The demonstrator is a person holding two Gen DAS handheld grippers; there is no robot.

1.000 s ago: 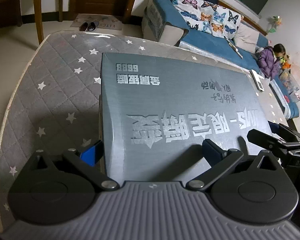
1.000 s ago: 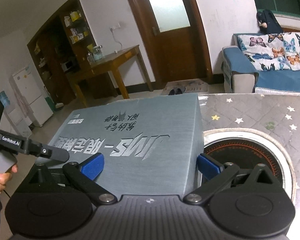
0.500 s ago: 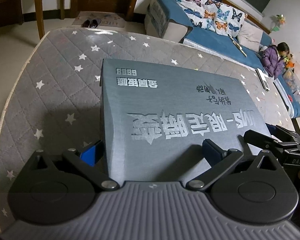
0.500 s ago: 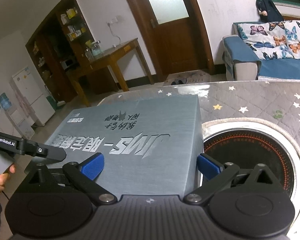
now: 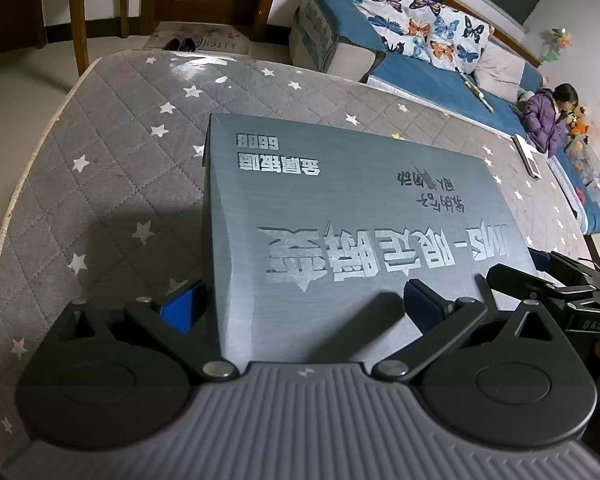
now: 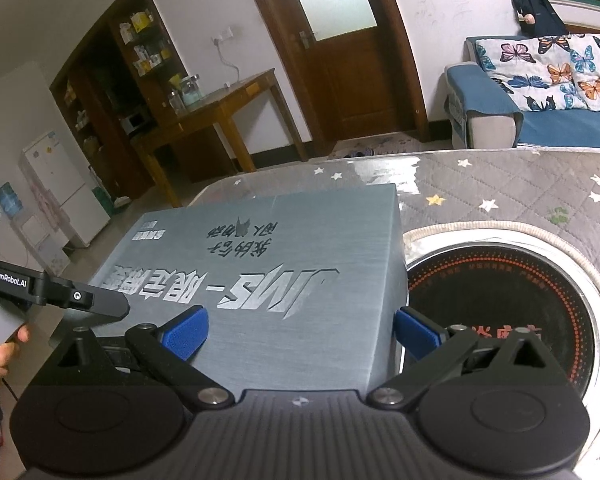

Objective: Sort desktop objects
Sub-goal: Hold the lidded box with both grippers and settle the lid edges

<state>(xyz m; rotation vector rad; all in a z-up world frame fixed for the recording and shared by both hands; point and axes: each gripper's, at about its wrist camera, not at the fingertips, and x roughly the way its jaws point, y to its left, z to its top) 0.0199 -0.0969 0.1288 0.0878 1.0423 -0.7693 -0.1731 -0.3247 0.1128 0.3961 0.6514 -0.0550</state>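
Clearly, one grey box (image 5: pixel 340 220) is lying flat on the star-quilted table (image 5: pixel 112 168), beside one round cooktop (image 6: pixel 500 292) to its right. Left gripper (image 5: pixel 300 300) and right gripper (image 6: pixel 300 328), two in all, are spreading wide, each straddling a near corner. Any lift needs both rising level together.

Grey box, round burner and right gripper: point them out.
Grey box (image 6: pixel 284 280): right wrist view, lid centre.
Round burner (image 6: pixel 500 292): right wrist view, dark glass.
Right gripper (image 6: pixel 300 334): right wrist view, between fingertips.
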